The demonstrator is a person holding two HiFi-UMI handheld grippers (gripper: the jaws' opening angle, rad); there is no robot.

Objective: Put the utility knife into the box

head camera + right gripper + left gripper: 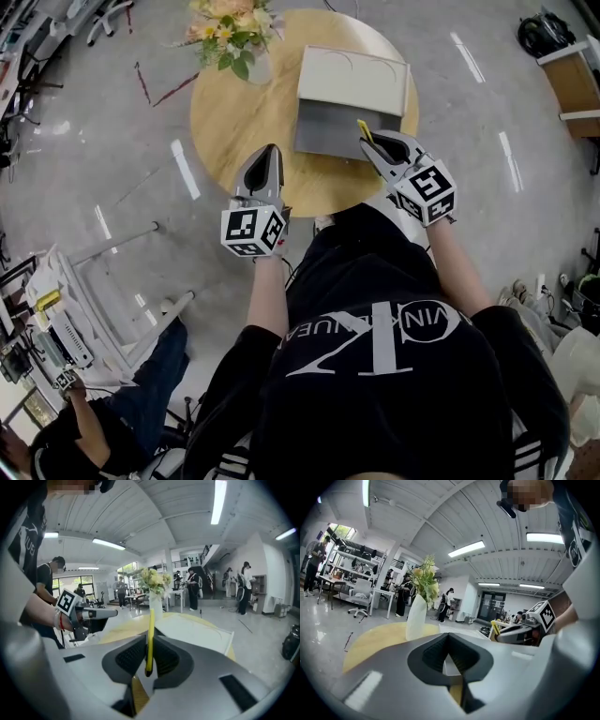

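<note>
Yellow utility knife, one, clamped upright in right gripper, tip just over the one open box. Left gripper empty, jaws apparently fully together. One flower vase beyond it.

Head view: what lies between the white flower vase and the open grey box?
Nothing: the head view shows only bare round wooden table between the white flower vase and the open grey box.

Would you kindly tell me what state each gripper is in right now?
Left gripper: shut, empty.
Right gripper: shut on the yellow utility knife.
</note>
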